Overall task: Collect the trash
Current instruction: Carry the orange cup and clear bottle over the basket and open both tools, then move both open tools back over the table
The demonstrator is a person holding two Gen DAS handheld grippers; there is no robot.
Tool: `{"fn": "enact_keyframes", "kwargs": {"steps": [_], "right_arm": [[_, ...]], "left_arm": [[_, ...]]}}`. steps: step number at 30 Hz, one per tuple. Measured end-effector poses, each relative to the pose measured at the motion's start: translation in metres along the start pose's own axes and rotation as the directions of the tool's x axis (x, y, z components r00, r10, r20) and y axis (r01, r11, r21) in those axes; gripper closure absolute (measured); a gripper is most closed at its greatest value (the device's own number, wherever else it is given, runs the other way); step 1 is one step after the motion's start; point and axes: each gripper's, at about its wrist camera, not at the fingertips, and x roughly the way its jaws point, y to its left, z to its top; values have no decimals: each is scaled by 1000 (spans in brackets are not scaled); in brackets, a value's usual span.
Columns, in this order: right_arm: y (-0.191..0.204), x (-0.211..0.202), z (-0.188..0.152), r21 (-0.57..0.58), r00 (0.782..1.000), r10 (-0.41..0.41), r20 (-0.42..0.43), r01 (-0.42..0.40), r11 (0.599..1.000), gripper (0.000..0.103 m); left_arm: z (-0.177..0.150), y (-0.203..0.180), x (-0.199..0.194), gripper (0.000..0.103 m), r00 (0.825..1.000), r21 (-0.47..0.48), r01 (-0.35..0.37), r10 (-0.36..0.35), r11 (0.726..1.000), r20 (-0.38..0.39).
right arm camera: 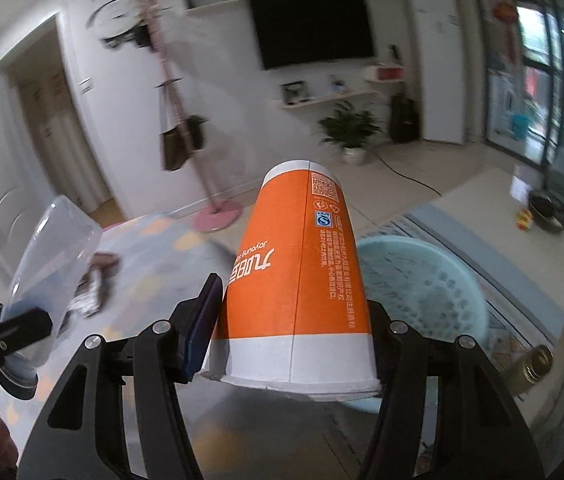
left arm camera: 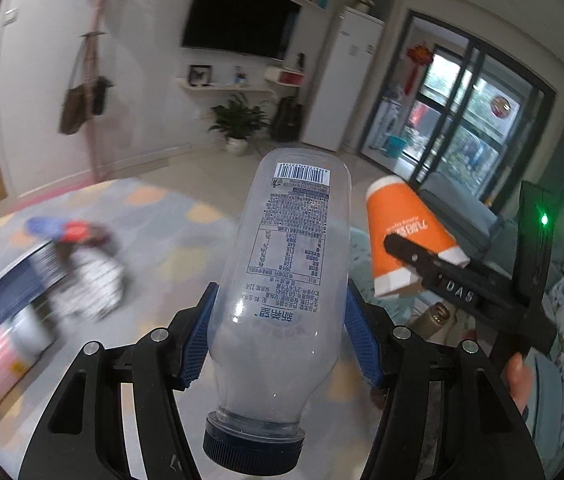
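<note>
My left gripper (left arm camera: 282, 328) is shut on an empty clear plastic bottle (left arm camera: 286, 264) with a dark blue cap, cap toward the camera, base pointing away. My right gripper (right arm camera: 294, 320) is shut on an orange paper cup (right arm camera: 298, 272) with white bands, held with its rim toward the camera. In the left wrist view the cup (left arm camera: 402, 228) and the right gripper (left arm camera: 434, 268) sit to the right of the bottle. In the right wrist view the bottle (right arm camera: 50, 256) and the left gripper show at the left edge. Both are held above the floor.
A light blue plastic basket (right arm camera: 422, 280) sits below and right of the cup. A gold can (right arm camera: 534, 364) lies at the right. Blurred boxes and packets (left arm camera: 42, 280) lie on the patterned mat at the left. A low table (right arm camera: 522, 216) stands right; a coat stand (right arm camera: 210, 212) behind.
</note>
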Motion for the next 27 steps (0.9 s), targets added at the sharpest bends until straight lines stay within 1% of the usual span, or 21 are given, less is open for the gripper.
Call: {"fn": "enact_keyframes", "kwargs": {"steps": [4, 7, 8, 9, 10, 12, 14, 16, 19, 20, 22, 23, 27], "right_arm": [[-49, 14, -1, 89, 997, -65, -28, 67, 994, 48], [-86, 32, -4, 149, 989, -128, -74, 138, 979, 47], [-94, 37, -6, 158, 985, -150, -89, 163, 974, 47], [-102, 43, -9, 156, 975, -194, -110, 210, 965, 47], [-109, 53, -11, 148, 960, -241, -144, 262, 954, 47], [-119, 65, -19, 166, 955, -231, -188, 263, 950, 47], [-121, 75, -23, 155, 945, -253, -208, 287, 945, 47], [-123, 83, -25, 142, 939, -263, -220, 297, 944, 46], [-125, 90, -23, 149, 941, -248, -232, 286, 947, 45], [-125, 89, -22, 144, 941, -253, -226, 289, 946, 45], [-116, 85, -23, 140, 943, -250, -218, 284, 949, 43], [-115, 83, -22, 144, 946, -245, -212, 278, 950, 41], [-112, 74, -17, 145, 950, -243, -194, 272, 951, 41]], "left_arm": [[20, -27, 41, 45, 998, 21, 54, -53, 998, -35], [32, -43, 74, 45, 995, 35, 82, -80, 996, -59], [34, -49, 88, 45, 994, 40, 88, -85, 995, -72], [36, -53, 100, 45, 992, 39, 94, -91, 995, -86], [36, -57, 111, 45, 990, 38, 103, -99, 994, -103], [37, -63, 133, 45, 985, 32, 115, -110, 993, -136], [36, -68, 153, 45, 978, 31, 125, -118, 992, -172], [32, -70, 172, 45, 972, 29, 121, -113, 992, -204], [29, -72, 188, 44, 964, 23, 125, -116, 992, -239], [30, -69, 190, 43, 964, 20, 125, -117, 992, -238], [29, -67, 188, 36, 965, 14, 132, -126, 991, -230], [30, -66, 185, 36, 967, 12, 137, -131, 990, -219], [30, -59, 165, 36, 976, 27, 122, -115, 992, -185]]}}
